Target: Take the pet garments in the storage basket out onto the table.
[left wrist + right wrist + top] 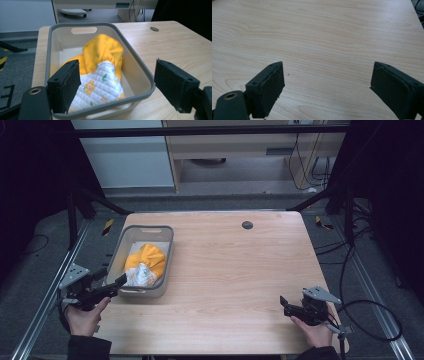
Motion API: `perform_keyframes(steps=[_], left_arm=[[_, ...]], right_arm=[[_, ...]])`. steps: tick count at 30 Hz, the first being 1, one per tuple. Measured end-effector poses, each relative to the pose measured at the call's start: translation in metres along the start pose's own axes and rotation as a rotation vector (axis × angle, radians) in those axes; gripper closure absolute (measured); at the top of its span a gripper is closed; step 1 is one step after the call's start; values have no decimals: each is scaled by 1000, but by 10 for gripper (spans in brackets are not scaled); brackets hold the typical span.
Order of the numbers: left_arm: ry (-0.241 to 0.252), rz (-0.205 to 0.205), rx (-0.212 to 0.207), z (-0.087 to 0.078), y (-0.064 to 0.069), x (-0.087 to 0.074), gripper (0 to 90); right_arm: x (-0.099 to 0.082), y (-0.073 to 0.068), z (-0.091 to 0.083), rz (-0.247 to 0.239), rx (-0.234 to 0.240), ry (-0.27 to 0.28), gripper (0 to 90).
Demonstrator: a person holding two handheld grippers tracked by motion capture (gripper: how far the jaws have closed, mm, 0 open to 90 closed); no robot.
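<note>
A grey plastic bin (170,251) stands on the left part of the wooden table (230,270). A yellow cloth with a white quilted, flower-printed side (145,262) lies bunched inside it. My left gripper (116,284) is held at the bin's near left corner, open and holding nothing. In the left gripper view its jaws (115,75) stand wide apart just in front of the bin's near rim (105,107), with the cloth (102,53) beyond them. My right gripper (285,304) hovers open over bare wood at the near right, its jaws (327,72) spread with nothing between them.
A round dark cable hole (247,225) sits near the table's far edge. A black cable (370,320) loops off the table's right side. Metal frame rails (45,300) run along both sides, and a pale cabinet (235,150) stands beyond.
</note>
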State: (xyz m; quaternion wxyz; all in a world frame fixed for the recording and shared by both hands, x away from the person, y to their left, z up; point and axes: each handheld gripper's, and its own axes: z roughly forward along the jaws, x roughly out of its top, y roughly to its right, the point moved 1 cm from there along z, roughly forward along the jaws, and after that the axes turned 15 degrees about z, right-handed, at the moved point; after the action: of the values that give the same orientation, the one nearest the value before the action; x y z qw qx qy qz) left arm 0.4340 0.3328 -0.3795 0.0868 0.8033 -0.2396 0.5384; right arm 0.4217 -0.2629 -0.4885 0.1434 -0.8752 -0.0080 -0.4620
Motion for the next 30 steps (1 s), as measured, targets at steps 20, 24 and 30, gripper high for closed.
perform_keyframes(steps=[20, 24, 30], left_arm=[[-63, 32, -29, 30, -9, 23, 208], [-95, 47, -26, 38, -10, 24, 209], [-135, 48, -25, 47, -15, 28, 209]], right_arm=[[0, 0, 1, 3, 4, -9, 116], [0, 0, 1, 16, 6, -12, 116], [0, 1, 1, 10, 4, -9, 116]])
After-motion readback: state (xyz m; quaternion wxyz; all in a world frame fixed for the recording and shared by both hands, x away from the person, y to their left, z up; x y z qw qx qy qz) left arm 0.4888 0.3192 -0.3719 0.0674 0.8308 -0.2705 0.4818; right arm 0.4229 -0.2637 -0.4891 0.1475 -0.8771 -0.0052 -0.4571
